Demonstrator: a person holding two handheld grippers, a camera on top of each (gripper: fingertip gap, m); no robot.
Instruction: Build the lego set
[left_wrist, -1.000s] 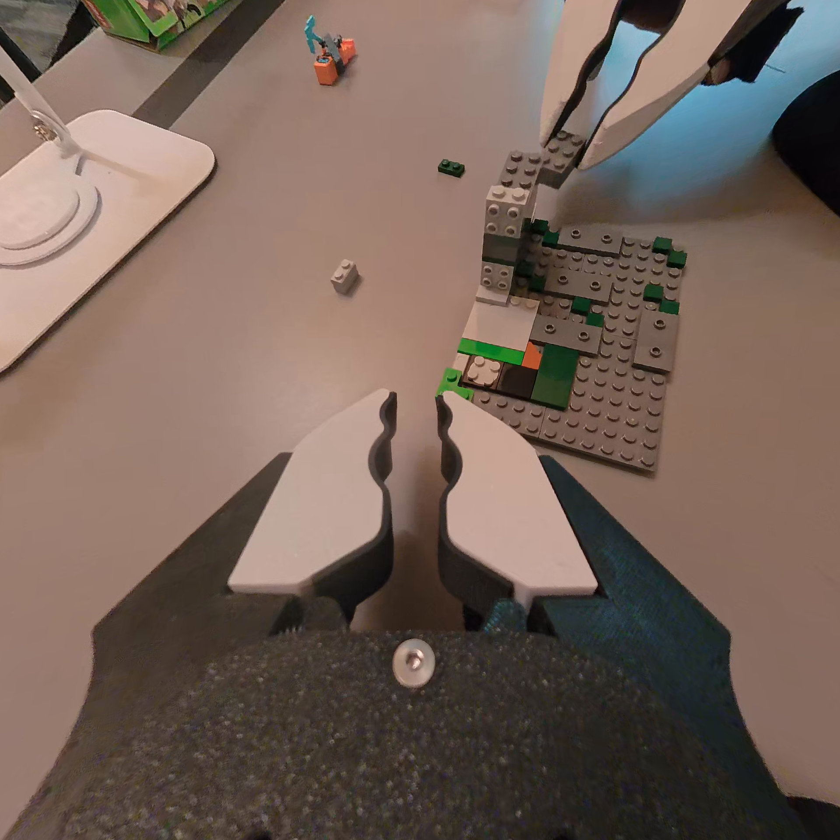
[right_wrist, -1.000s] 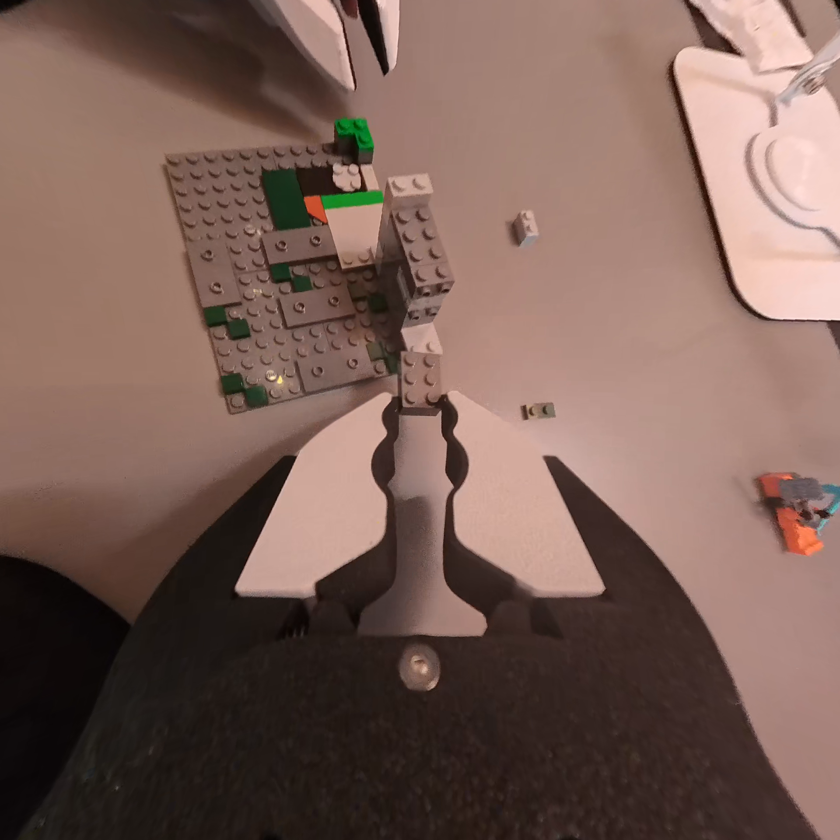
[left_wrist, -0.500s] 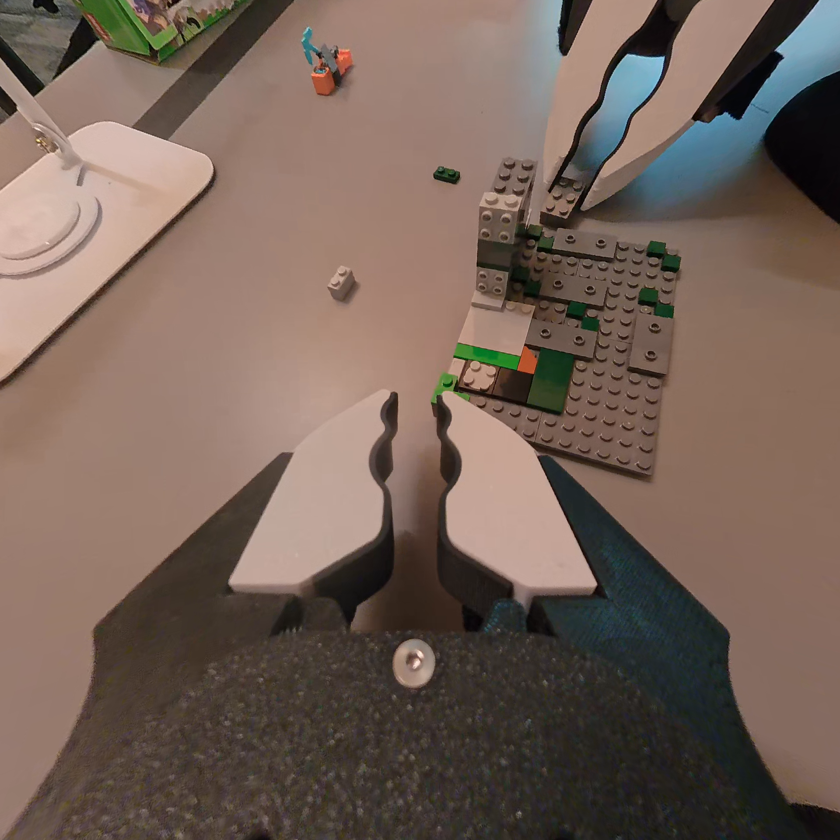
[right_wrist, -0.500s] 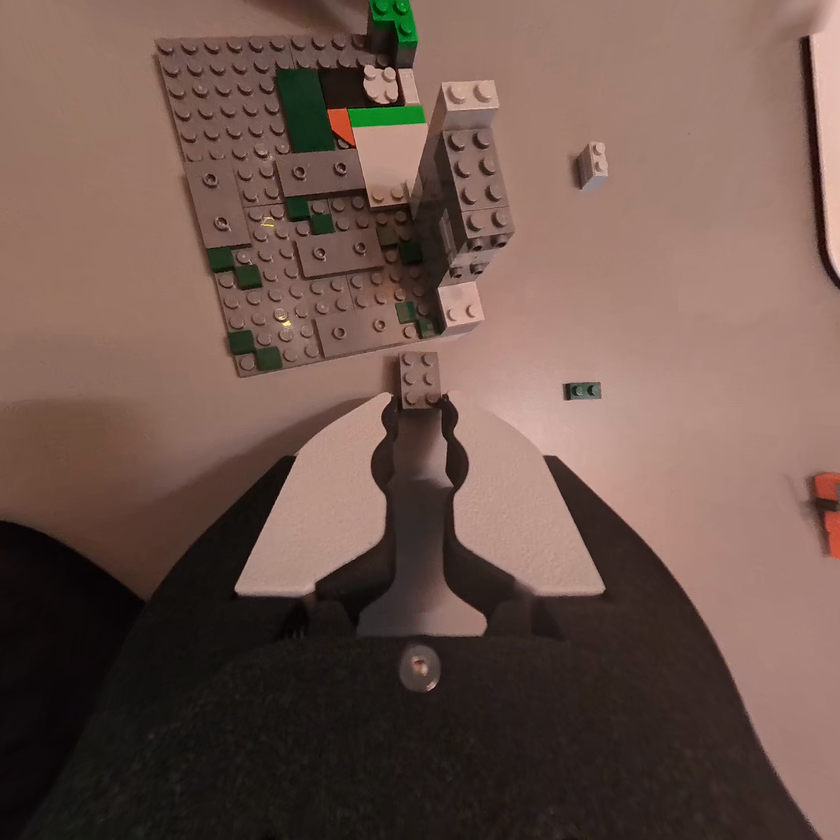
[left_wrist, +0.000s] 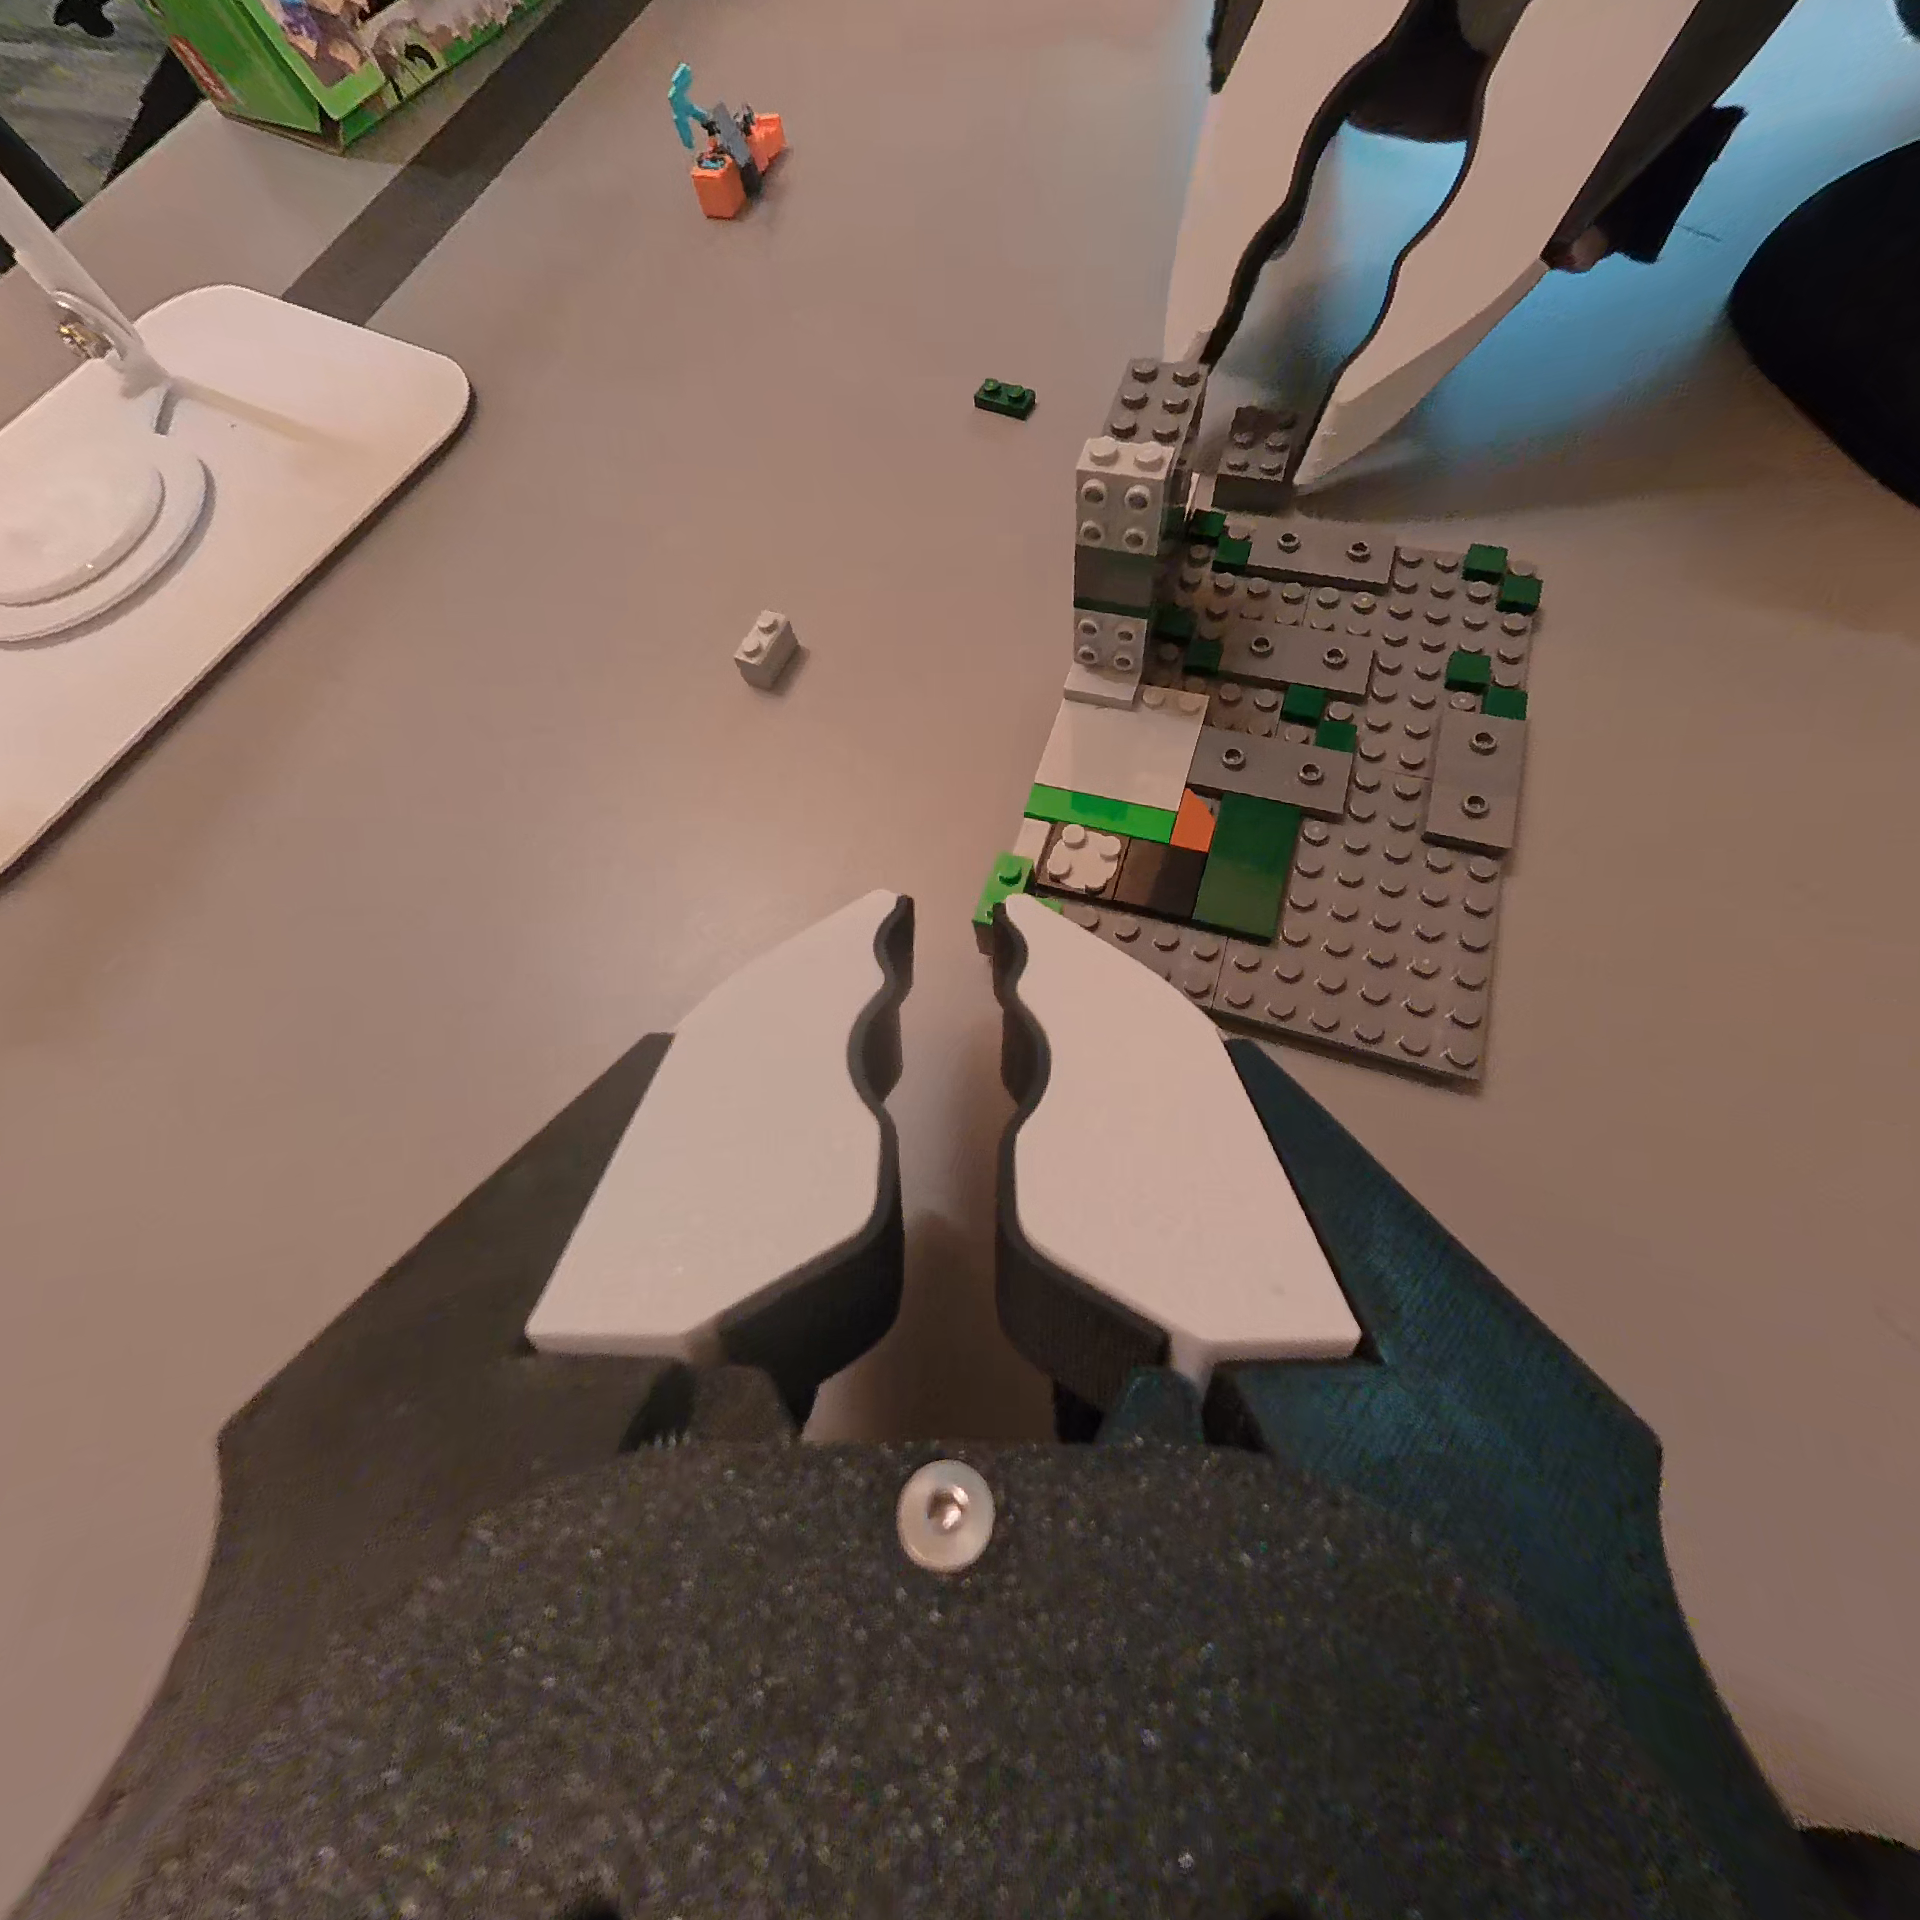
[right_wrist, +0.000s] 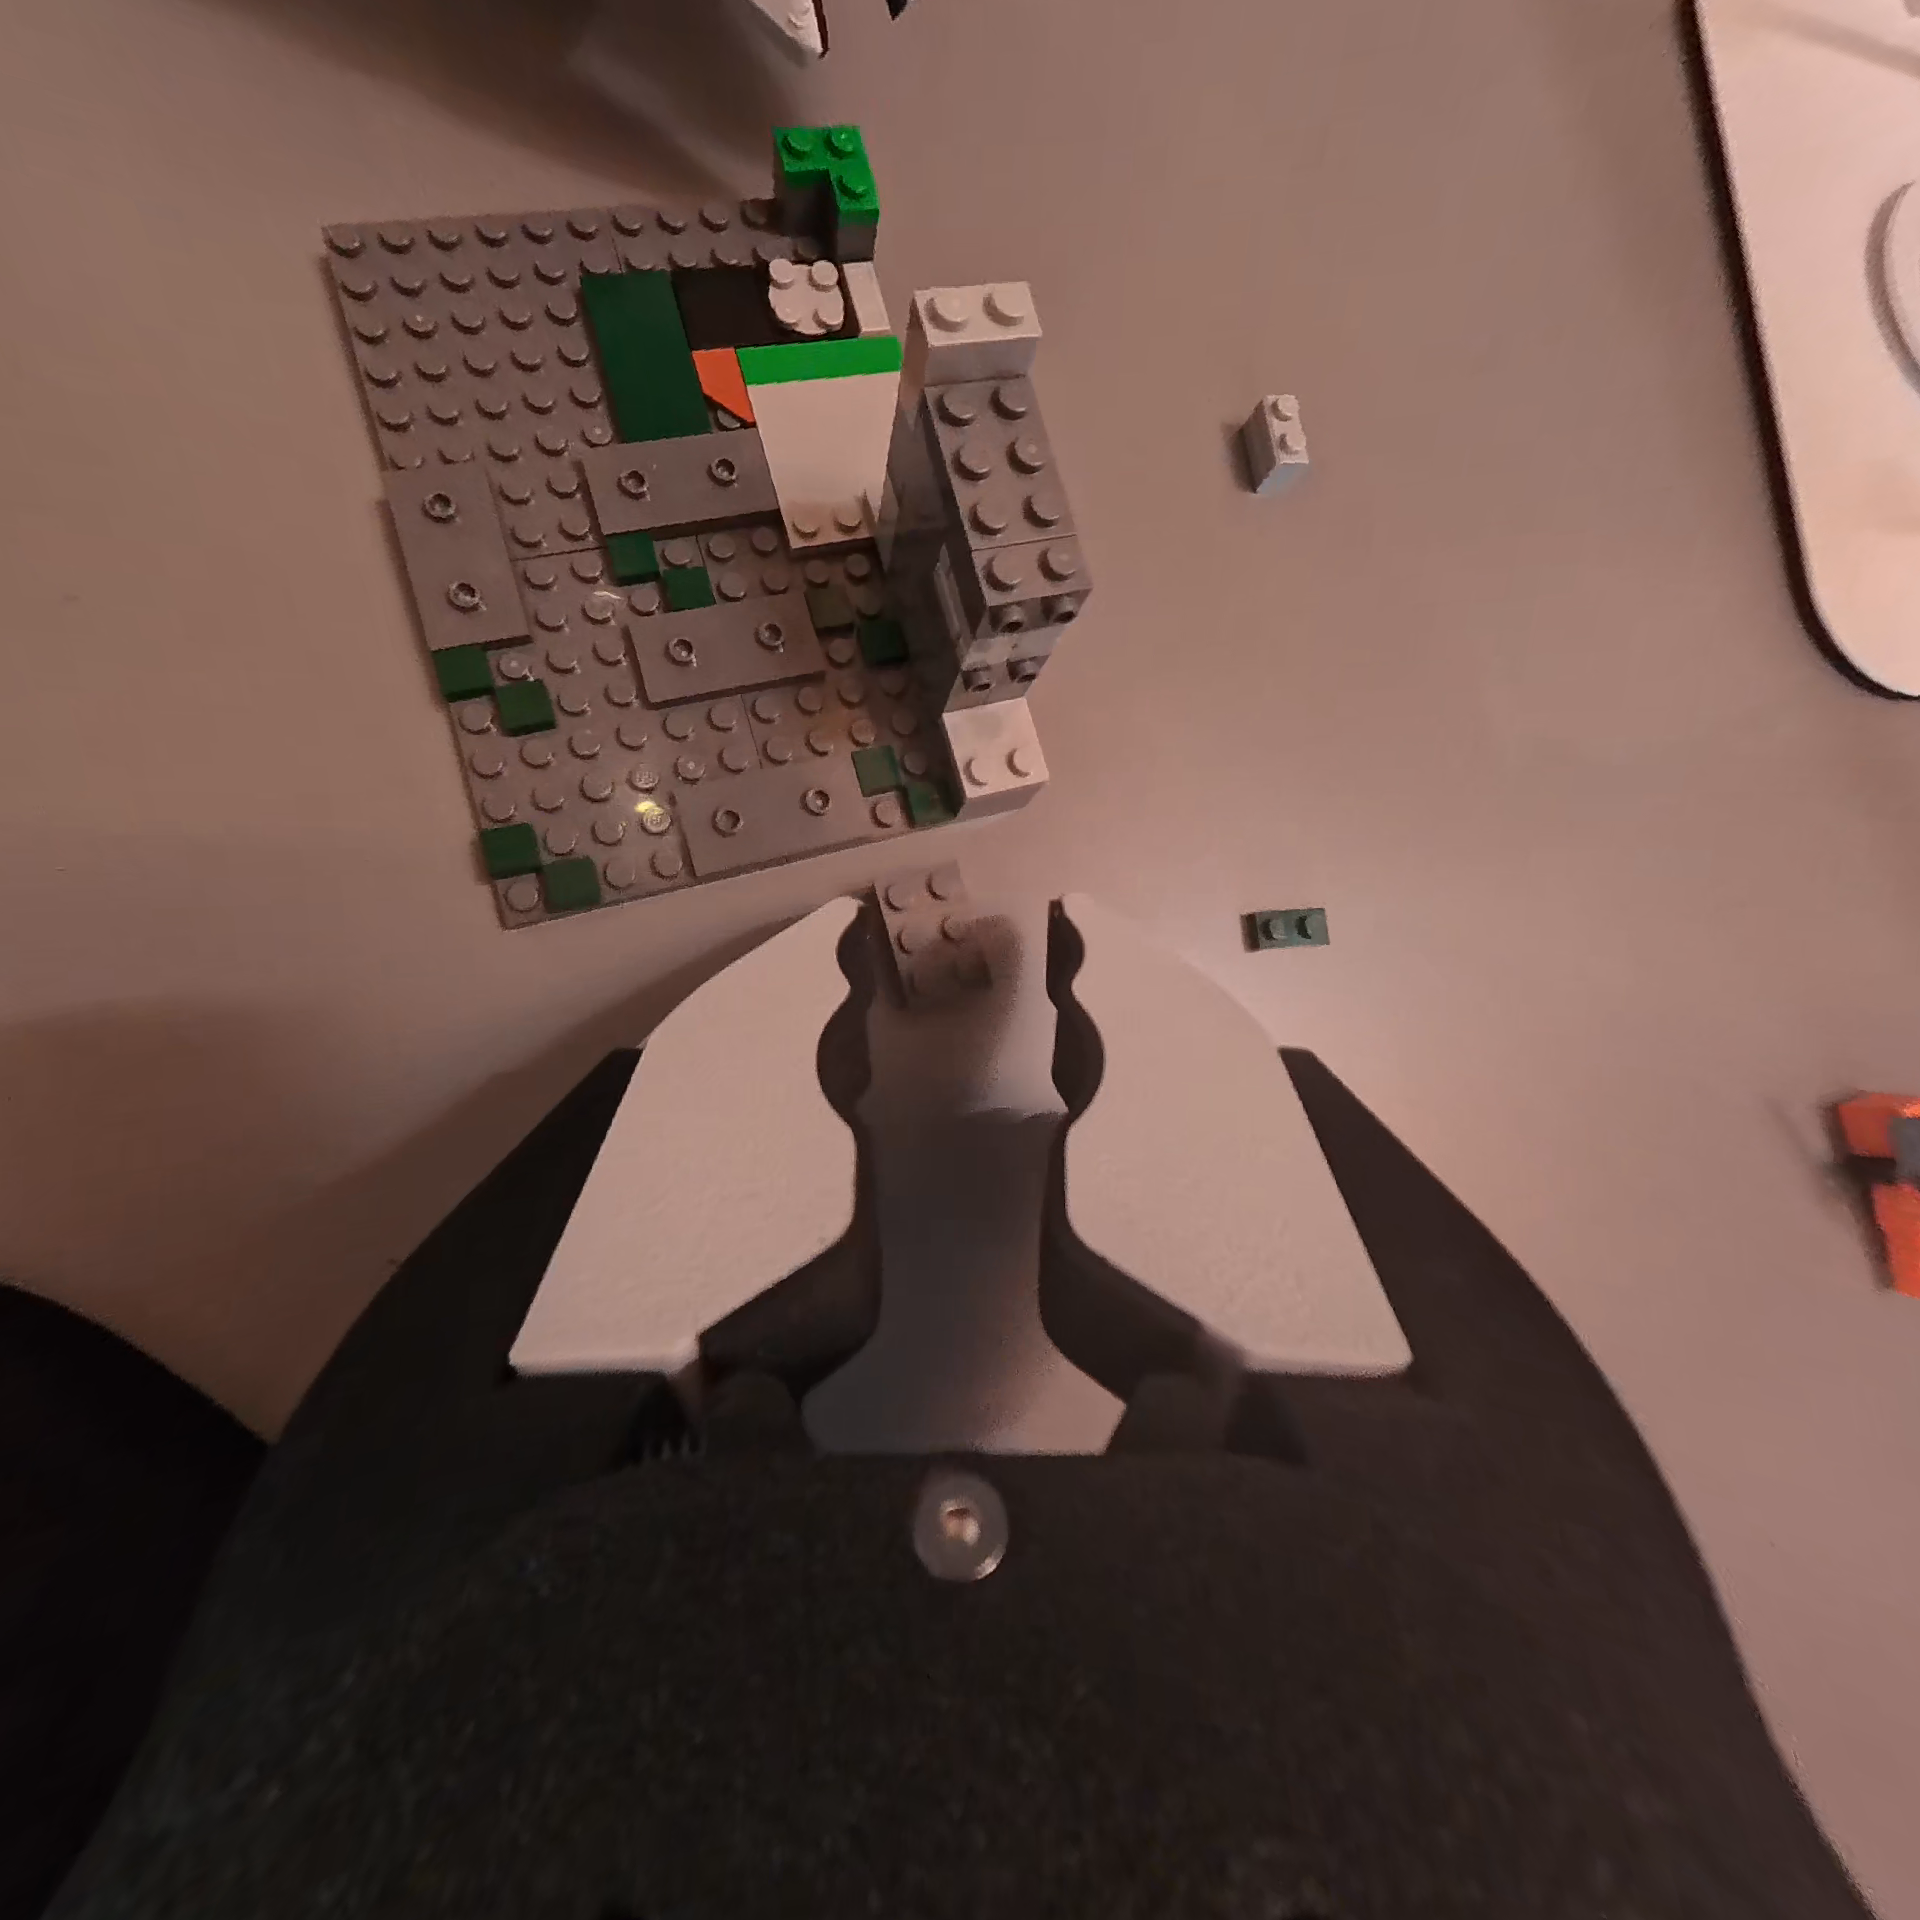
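Note:
A grey baseplate (left_wrist: 1371, 966) (right_wrist: 457, 343) carries grey and green plates and a grey brick tower (left_wrist: 1117, 509) (right_wrist: 997, 468) along one edge. My right gripper (right_wrist: 956, 909) (left_wrist: 1252, 410) is open, just off the plate's edge by the tower's end. A dark grey 2x3 brick (right_wrist: 935, 935) (left_wrist: 1262, 457) lies on the table between its fingertips. My left gripper (left_wrist: 951, 914) is slightly open and empty, beside the bright green corner piece (left_wrist: 1003, 883) (right_wrist: 831, 171) at the plate's opposite end.
On the grey table lie a loose light grey 1x2 brick (left_wrist: 769, 649) (right_wrist: 1276, 442), a dark green 1x2 plate (left_wrist: 1005, 397) (right_wrist: 1286, 928) and an orange and teal small build (left_wrist: 732, 156). A white stand base (left_wrist: 208, 499) and a green box (left_wrist: 343, 62) stand farther off. The grippers' ends are close to 15 cm from one another.
My right gripper carried the dark grey brick off the tower's end down to the table beside the plate, then opened and let it go. My left gripper barely moved.

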